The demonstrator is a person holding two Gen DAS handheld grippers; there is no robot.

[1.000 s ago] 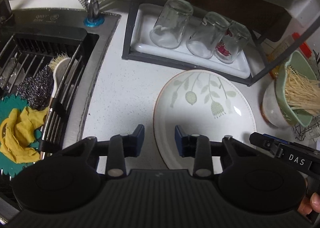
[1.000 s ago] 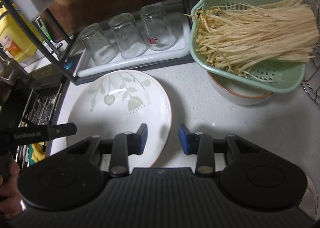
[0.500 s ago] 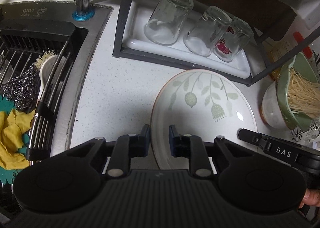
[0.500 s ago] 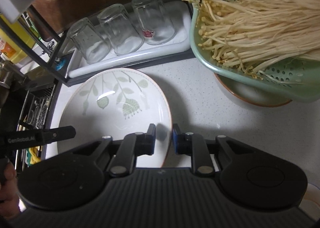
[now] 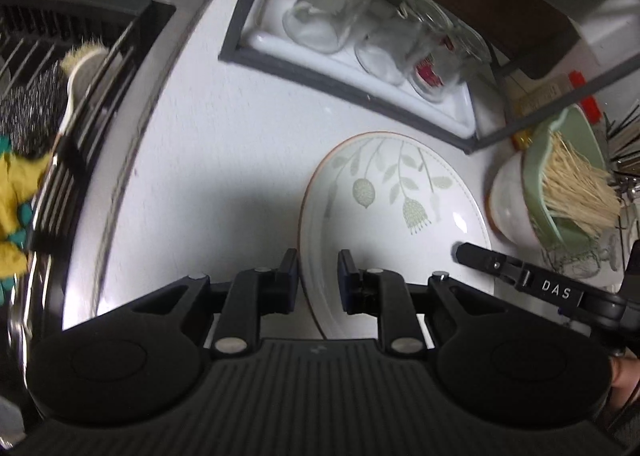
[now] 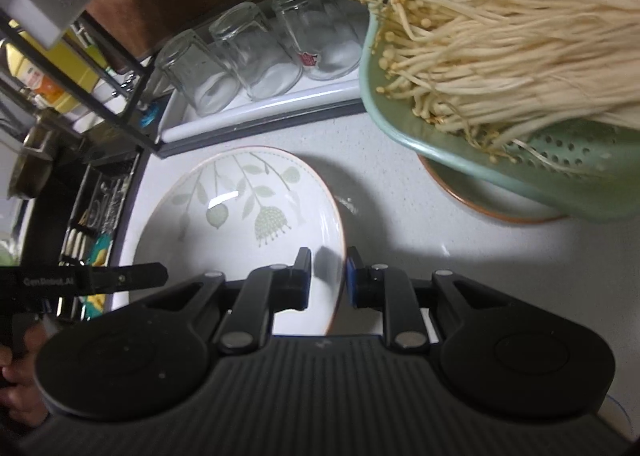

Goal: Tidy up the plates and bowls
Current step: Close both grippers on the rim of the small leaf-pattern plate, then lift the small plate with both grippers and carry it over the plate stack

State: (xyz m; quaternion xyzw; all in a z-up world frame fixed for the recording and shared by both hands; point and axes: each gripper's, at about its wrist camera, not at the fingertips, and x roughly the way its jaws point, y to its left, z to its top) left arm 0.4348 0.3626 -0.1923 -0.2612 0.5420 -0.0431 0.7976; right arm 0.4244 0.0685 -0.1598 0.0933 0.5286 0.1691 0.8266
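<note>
A white plate with a pale green leaf pattern and a brown rim [image 5: 394, 195] lies on the white counter; it also shows in the right wrist view [image 6: 240, 211]. My left gripper [image 5: 317, 282] is shut on the plate's left rim. My right gripper [image 6: 328, 280] is shut on its right rim. The plate appears tilted, its near part hidden behind the gripper bodies. A white bowl with a brown rim [image 5: 506, 199] stands to the right, under a green colander [image 6: 472, 147].
The colander holds enoki mushrooms [image 6: 500, 55]. A dark rack holds a white tray [image 5: 360, 67] with three upturned glasses [image 6: 248, 51] behind the plate. The sink [image 5: 48, 67] with a brush, steel scrubber and yellow cloth lies at the left.
Both grippers have closed from open onto opposite rims of the plate. Both have moved forward and lower, and the plate now looks slightly raised.
</note>
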